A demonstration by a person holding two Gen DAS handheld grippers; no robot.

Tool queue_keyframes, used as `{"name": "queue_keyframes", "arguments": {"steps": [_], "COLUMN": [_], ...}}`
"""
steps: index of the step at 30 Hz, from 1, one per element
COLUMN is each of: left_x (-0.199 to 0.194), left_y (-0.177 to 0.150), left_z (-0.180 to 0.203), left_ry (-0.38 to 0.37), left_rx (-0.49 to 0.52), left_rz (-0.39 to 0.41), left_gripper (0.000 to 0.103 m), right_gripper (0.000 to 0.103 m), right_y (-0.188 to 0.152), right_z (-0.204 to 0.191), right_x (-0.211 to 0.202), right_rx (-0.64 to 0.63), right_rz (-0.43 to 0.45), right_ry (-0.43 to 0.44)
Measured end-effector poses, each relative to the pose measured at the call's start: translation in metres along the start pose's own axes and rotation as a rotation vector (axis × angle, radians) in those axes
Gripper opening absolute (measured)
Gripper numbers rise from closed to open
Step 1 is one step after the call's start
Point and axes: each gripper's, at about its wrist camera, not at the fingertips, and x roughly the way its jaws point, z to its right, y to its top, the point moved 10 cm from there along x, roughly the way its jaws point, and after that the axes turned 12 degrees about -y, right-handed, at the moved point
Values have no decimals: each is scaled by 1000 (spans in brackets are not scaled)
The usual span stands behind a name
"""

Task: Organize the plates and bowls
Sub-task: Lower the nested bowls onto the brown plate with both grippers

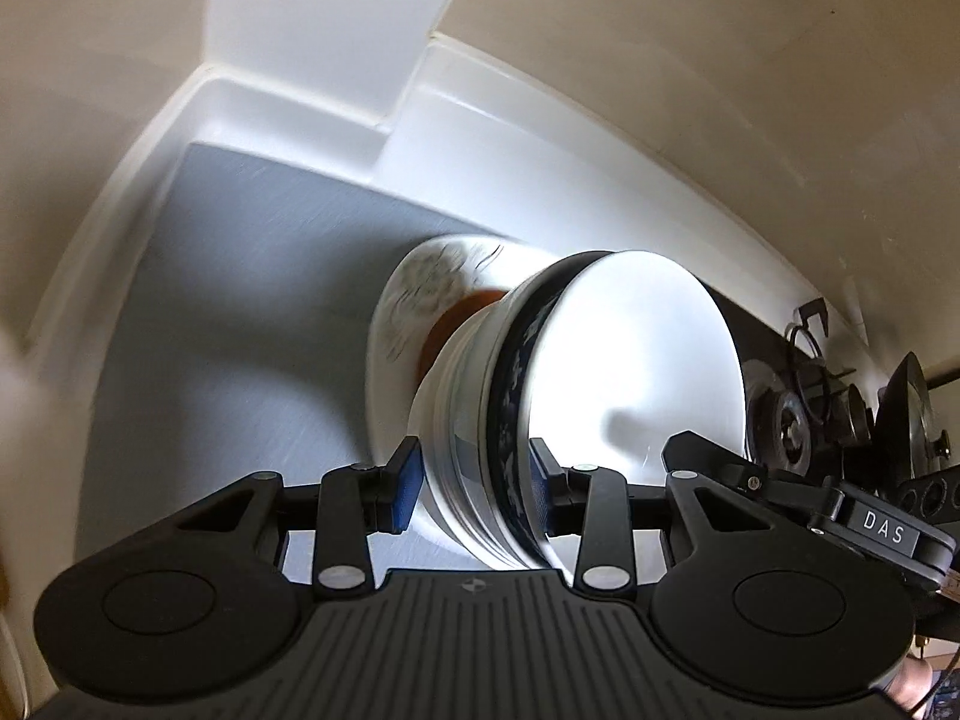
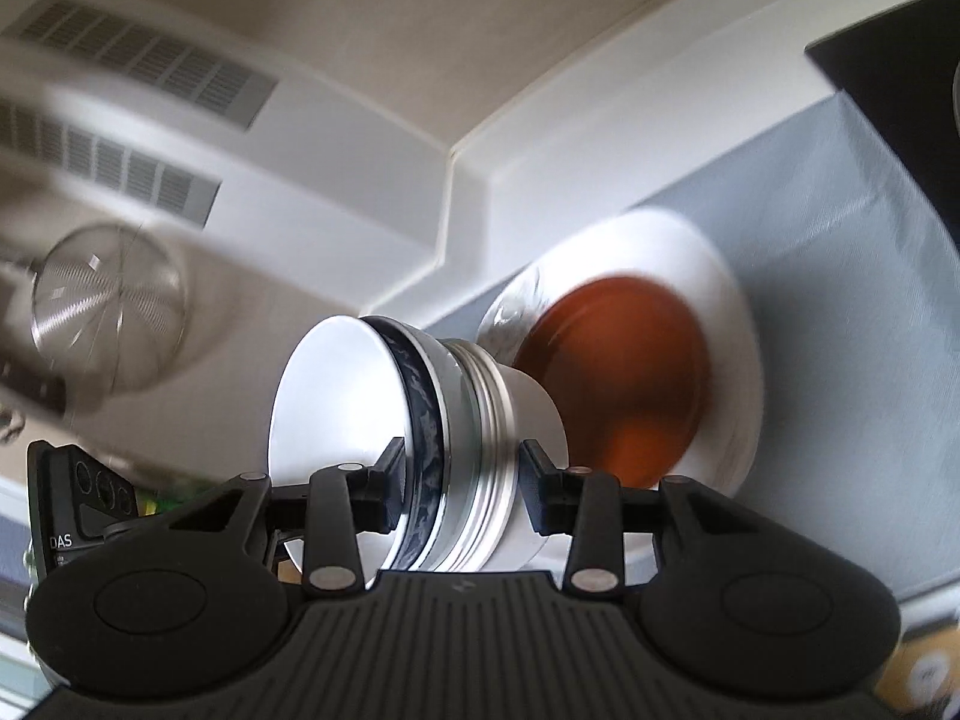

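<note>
Bowls [image 1: 540, 396], nested in a stack of several with a blue-patterned one on top, are held between both grippers above the grey countertop [image 1: 240, 276]. The left gripper [image 1: 474, 480] is clenched across the near rims of the stack, one blue pad outside the stack wall and the other inside the top bowl. The right gripper [image 2: 459, 474] is clamped on the opposite rims in the same way. In both wrist views the stack is seen tilted, its mouth turned sideways. An amber-brown bowl [image 2: 624, 372] is seen directly behind the stack base, resting in a white floral plate [image 1: 414, 294] near the corner of the countertop where the white backsplash [image 1: 456, 138] turns. Whether the stack base touches the amber-brown bowl cannot be told. A gas hob [image 1: 798, 396] is visible at the far right of the countertop, and a mesh strainer [image 2: 108, 324] is seen in the right wrist view.

The step in hand is judged to be the two-handed carrying of the stack. The next move calls for equal pressure on both rims, the stack to be levelled, and a slow lowering to its place.
</note>
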Motion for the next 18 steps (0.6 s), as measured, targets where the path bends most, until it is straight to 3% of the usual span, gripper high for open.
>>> {"name": "queue_keyframes", "arguments": {"steps": [7,18], "left_x": [34,67], "left_y": [20,18], "left_z": [-1,-13], "left_ry": [-27,-14], "left_rx": [-20,-14], "left_rz": [-16,-40], "left_gripper": [39,39], "right_gripper": [43,44], "right_y": [31,27], "right_z": [17,42], "right_x": [16,42], "right_rx": [12,45], "right_rz": [28,30], "right_ry": [-41,-34]}}
